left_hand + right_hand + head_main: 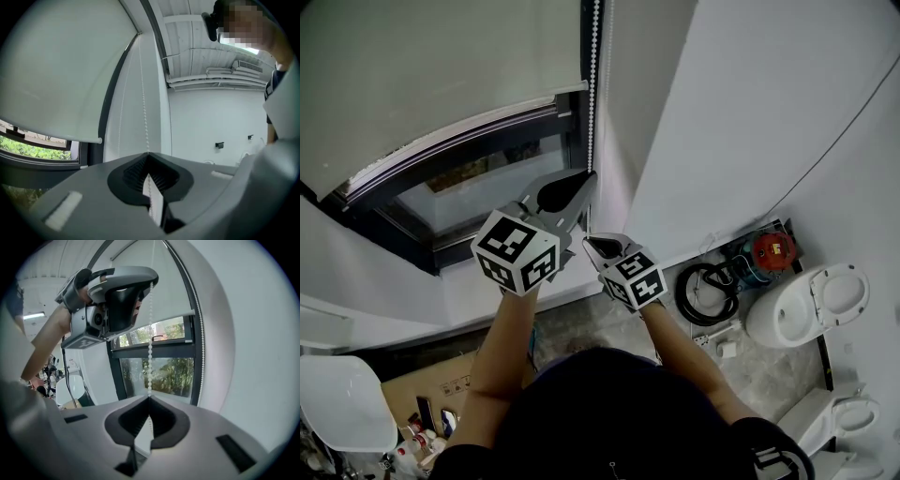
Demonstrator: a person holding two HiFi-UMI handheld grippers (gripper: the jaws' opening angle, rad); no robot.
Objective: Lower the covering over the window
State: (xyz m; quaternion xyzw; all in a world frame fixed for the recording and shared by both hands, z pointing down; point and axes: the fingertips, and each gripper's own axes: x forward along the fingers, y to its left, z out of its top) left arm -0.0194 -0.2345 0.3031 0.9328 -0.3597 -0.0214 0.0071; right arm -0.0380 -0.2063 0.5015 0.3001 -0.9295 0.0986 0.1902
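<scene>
Blind [441, 75] covers the upper window [478, 192], with its bottom bar partway down. Bead chain [595, 84] hangs vertically at the window's right edge. The left claw [584, 180] is clamped on it higher up, and the right claw [592, 242] is clamped on the same strand directly below.

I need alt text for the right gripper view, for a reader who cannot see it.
The right tool is shut on a white bead chain, which runs up to the left tool, also shut on it higher up. Behind, a roller blind partly covers a window.
</scene>
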